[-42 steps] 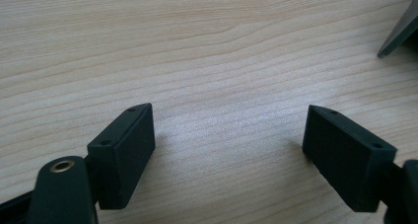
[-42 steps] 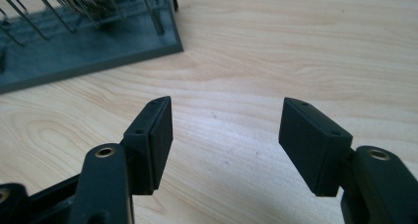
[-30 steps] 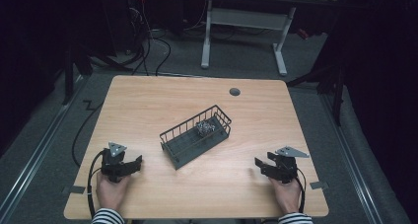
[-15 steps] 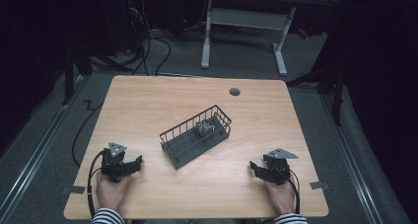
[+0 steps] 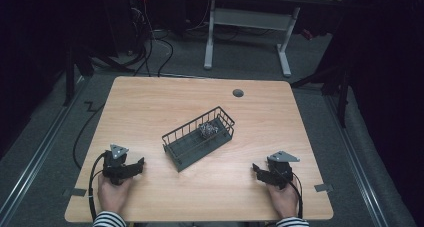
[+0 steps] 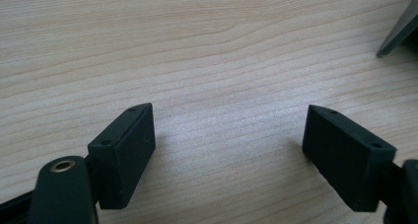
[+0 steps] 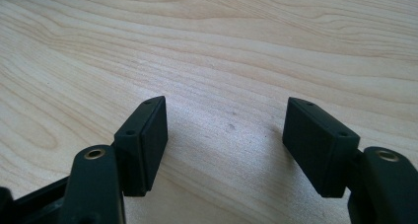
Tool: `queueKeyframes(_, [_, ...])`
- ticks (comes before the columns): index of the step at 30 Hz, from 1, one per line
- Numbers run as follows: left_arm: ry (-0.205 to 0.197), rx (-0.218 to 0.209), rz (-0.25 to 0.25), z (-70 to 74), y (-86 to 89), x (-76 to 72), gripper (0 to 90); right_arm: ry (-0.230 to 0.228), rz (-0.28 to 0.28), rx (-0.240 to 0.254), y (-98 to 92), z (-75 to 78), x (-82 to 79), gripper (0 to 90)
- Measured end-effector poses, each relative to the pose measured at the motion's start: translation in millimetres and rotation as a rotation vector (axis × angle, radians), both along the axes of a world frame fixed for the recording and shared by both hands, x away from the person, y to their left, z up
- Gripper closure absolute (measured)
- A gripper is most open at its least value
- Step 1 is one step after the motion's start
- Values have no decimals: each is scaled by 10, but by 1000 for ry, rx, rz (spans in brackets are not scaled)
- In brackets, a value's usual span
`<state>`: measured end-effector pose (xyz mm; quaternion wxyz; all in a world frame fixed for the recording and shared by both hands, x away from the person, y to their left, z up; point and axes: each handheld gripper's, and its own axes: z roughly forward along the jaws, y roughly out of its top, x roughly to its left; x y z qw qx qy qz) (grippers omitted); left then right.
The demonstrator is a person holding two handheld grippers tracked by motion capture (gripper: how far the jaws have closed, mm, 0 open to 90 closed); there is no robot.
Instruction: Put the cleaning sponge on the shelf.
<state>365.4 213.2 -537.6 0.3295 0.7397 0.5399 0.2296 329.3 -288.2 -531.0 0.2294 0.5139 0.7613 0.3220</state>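
Both the left gripper (image 5: 136, 165) and right gripper (image 5: 259, 171), low in frame, flank the centre wire basket (image 5: 180, 159) with jaws apart and empty.

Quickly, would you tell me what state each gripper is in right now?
Left gripper: open, holding nothing.
Right gripper: open, holding nothing.

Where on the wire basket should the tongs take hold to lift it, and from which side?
Probably the top rim wire of the basket on a long side, coming from above. The basket lies slanted on the table, so turn the open tongs to straddle that rail. Its thin upright wire walls suit a pinch; the crumpled foil ball sits at the far end, clear of the middle.
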Motion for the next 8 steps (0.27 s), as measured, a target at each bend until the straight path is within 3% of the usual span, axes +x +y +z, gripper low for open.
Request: queueKeyframes(8, [-2,2,-9,3,0,-3,227,0,0,0,-2,0,1,340])
